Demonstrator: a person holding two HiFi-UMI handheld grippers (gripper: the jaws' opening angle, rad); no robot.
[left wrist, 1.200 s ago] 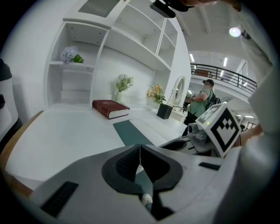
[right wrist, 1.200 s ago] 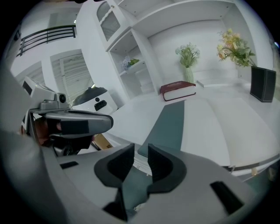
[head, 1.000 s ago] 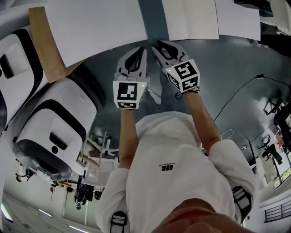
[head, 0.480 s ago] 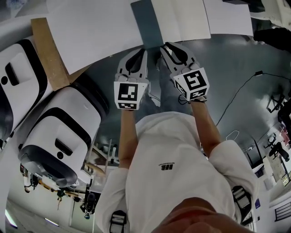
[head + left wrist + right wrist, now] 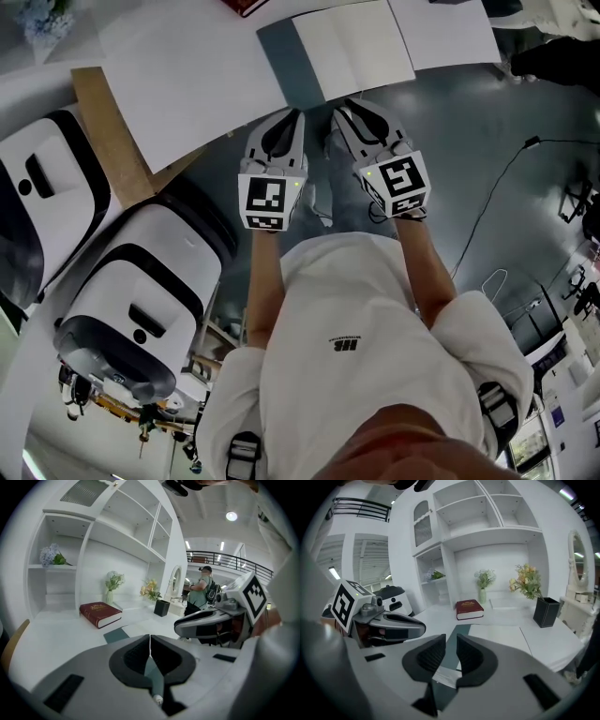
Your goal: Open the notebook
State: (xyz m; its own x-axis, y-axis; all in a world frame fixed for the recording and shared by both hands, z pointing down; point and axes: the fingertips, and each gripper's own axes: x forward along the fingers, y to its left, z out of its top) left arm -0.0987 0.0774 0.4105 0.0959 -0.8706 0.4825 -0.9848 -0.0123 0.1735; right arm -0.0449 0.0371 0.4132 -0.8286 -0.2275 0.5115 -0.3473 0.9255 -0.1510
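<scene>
The notebook [image 5: 354,49] lies open on the white desk [image 5: 187,75], its teal cover [image 5: 281,58] spread to the left of a blank white page. In the right gripper view the cover [image 5: 461,631] and page [image 5: 499,638] lie just past the jaws. Both grippers hover side by side in front of the desk edge, off the notebook. My left gripper [image 5: 289,117] [image 5: 150,641] is shut with nothing in it. My right gripper [image 5: 349,108] [image 5: 451,644] has just been closing; a narrow gap remains and nothing is between the jaws.
A red book [image 5: 248,6] [image 5: 469,609] lies at the back of the desk, with a flower vase [image 5: 482,592] and a black pen holder [image 5: 547,612] nearby. A white machine [image 5: 141,281] and a wooden board [image 5: 111,141] stand at the left. A person [image 5: 202,592] stands far off.
Both grippers have lifted and drawn back from the desk edge. More of the open notebook and the desk now shows beyond their tips.
</scene>
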